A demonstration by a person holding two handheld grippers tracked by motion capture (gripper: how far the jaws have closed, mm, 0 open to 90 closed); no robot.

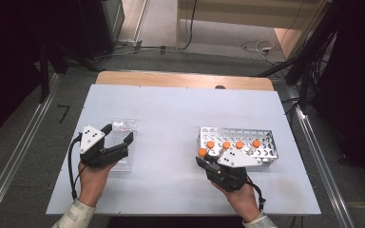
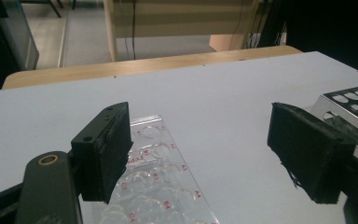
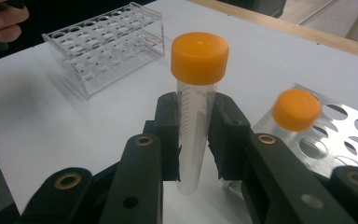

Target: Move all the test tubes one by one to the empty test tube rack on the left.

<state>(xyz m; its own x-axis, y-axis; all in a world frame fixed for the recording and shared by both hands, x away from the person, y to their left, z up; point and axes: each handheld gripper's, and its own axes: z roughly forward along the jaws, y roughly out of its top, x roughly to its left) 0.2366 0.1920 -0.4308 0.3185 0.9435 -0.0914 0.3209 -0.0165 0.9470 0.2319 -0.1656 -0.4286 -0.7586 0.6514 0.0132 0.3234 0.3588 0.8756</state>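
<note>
Clear rack (image 2: 158,186): near end cut off by bottom edge, part hidden behind left pad | metal rack (image 2: 354,105): cropped at right edge | orange-capped tube (image 3: 297,109) in right gripper view: blurred | held tube (image 3: 193,126): base hidden behind jaws

White rectangular worktop (image 1: 171,118). L tool (image 1: 119,137) over clear plastic tube rack (image 1: 123,126), jaws apart w/ nothing between. R tool (image 1: 204,161) at near-left corner of perforated metal tube rack (image 1: 261,137), gripping orange-capped clear tube (image 1: 202,153). Four more orange-capped tubes (image 1: 233,144) stand in metal rack's front row.
</note>
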